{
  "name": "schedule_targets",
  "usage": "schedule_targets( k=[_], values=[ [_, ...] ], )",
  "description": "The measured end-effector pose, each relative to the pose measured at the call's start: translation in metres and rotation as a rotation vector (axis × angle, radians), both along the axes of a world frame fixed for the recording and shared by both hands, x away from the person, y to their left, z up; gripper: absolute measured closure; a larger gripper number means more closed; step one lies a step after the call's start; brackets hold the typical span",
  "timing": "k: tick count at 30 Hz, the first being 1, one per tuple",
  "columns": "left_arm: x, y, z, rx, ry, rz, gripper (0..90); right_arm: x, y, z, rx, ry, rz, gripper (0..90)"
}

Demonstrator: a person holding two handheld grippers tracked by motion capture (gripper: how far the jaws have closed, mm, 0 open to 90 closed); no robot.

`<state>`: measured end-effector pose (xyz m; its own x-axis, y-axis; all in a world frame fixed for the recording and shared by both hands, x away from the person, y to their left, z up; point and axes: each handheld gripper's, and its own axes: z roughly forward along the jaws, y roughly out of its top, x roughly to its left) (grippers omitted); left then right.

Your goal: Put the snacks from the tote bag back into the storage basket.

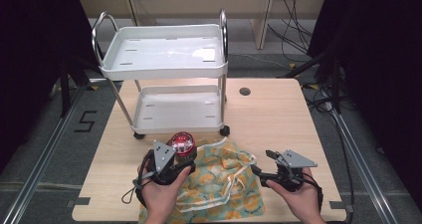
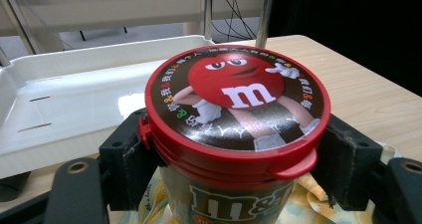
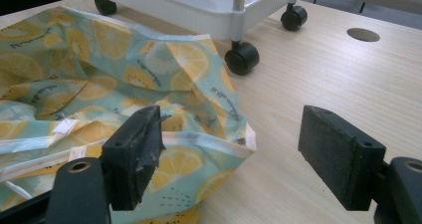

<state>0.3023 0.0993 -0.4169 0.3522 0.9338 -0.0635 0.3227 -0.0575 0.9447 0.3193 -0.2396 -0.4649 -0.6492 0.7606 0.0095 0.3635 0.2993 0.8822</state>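
My left gripper [image 2: 234,159] is clamped on the candy tub [image 2: 234,114], held over the bag [image 1: 219,184] by the cart [image 1: 164,59]; my right gripper [image 3: 229,159] stands open at the bag's edge

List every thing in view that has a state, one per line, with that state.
candy tub: red lid shut, clamped upright in the jaws.
left gripper: shut on the candy tub.
right gripper: open, holding nothing.
fabric bag: crumpled, lying on the table.
cart: both shelves bare.
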Motion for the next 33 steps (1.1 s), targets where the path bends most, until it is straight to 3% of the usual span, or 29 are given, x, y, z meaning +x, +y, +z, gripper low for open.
schedule_targets(
  k=[9,12,24,27,33],
  values=[
    [0.0,0.004,0.003,-0.002,0.0,0.013,25.4,-0.002,0.001,0.001,0.022,0.024,-0.013,26.3],
    [0.0,0.005,0.003,-0.002,-0.002,0.016,25.4,0.0,-0.001,0.001,0.0,-0.009,-0.003,26.3],
    [0.003,0.011,0.007,-0.006,-0.008,0.032,25.5,0.0,-0.001,0.0,-0.001,-0.002,-0.004,26.2],
    [0.003,0.012,0.007,-0.004,-0.009,0.037,25.4,-0.002,0.001,0.0,0.013,0.027,-0.02,26.2],
    [0.003,0.014,0.007,-0.016,-0.001,0.052,25.4,0.0,-0.001,0.0,-0.005,-0.004,-0.003,26.2]
  ],
)
